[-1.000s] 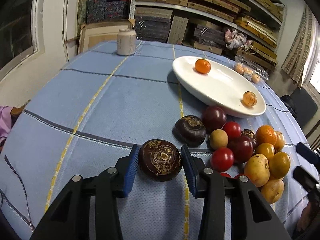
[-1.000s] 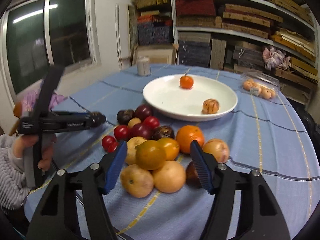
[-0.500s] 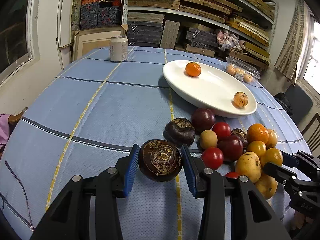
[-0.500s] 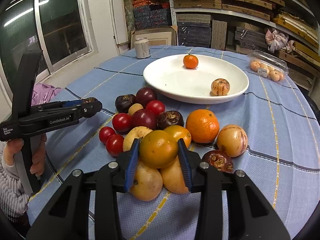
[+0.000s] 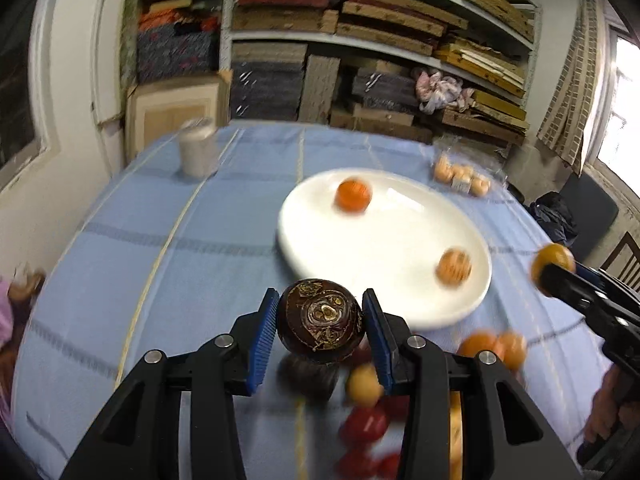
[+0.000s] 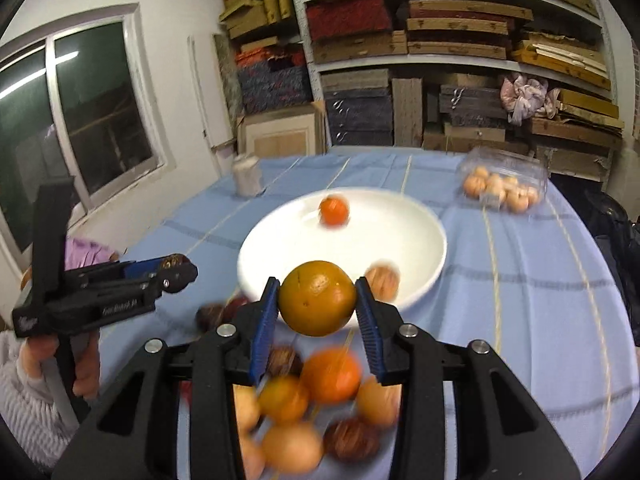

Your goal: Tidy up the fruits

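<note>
Round table (image 5: 208, 240) under blue checked cloth, spread below and ahead of both grippers. White plate (image 5: 384, 240) ahead of the left gripper, slightly to its right; directly ahead of the right gripper in the right wrist view (image 6: 400, 232). Loose fruit pile (image 6: 320, 404) on the cloth, blurred, directly beneath the right gripper fingers; same pile (image 5: 368, 412) below and right of the left gripper. Clear fruit box (image 6: 502, 184) far ahead and right of the right gripper. Pale can (image 5: 196, 152) far ahead and left of the left gripper.

Left gripper (image 5: 320, 324): clenched on dark brown fruit (image 5: 320, 322), blue pads touching both sides, fruit held above the cloth just short of the plate's near rim. Right gripper (image 6: 317, 304): clamped on yellow-orange fruit (image 6: 317, 304), pads against both flanks, fruit raised over the pile at the plate's near rim.

Small orange (image 6: 334, 210) on the plate's far side, ahead of the right gripper. Striped tan fruit (image 5: 454, 266) on the plate's near right, ahead and right of the left gripper.
</note>
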`<state>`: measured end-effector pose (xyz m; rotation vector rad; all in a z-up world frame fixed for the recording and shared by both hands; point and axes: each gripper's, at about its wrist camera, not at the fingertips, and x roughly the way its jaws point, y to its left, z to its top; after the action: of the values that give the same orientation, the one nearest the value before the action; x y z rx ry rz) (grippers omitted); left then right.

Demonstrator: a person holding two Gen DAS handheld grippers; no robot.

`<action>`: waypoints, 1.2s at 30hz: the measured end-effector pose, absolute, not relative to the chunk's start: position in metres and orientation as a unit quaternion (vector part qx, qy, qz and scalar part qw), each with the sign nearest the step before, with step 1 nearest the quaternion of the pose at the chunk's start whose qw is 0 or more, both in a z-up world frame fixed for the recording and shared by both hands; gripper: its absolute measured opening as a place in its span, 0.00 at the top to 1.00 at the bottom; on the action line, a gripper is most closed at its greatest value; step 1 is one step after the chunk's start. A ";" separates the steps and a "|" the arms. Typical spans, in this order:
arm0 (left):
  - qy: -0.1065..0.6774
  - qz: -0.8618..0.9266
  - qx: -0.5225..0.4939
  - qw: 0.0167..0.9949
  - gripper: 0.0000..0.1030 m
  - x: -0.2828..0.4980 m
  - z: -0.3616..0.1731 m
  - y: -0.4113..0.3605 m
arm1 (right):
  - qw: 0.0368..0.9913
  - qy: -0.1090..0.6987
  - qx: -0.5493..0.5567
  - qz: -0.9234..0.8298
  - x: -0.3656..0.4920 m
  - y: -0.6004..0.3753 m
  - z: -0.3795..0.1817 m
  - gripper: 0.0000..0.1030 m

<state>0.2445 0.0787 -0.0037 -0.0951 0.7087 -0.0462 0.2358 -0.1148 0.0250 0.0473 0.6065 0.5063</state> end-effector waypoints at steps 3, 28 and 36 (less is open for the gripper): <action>0.348 -0.028 -0.039 0.936 0.58 0.277 -0.007 0.062 | 0.919 0.318 0.025 0.232 0.280 -0.108 0.018 0.64; 0.343 -0.029 -0.114 0.932 0.52 0.235 -0.035 0.100 | 0.943 0.253 0.093 0.194 0.191 -0.173 0.001 0.25; 0.290 -0.041 -0.080 0.953 0.53 0.199 -0.023 0.086 | 0.937 0.259 0.109 0.209 0.172 -0.180 -0.013 0.25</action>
<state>0.1985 0.0864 -0.0235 -0.1621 0.5883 -0.0839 0.1719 -0.1804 -0.0130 0.2218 0.5285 0.4276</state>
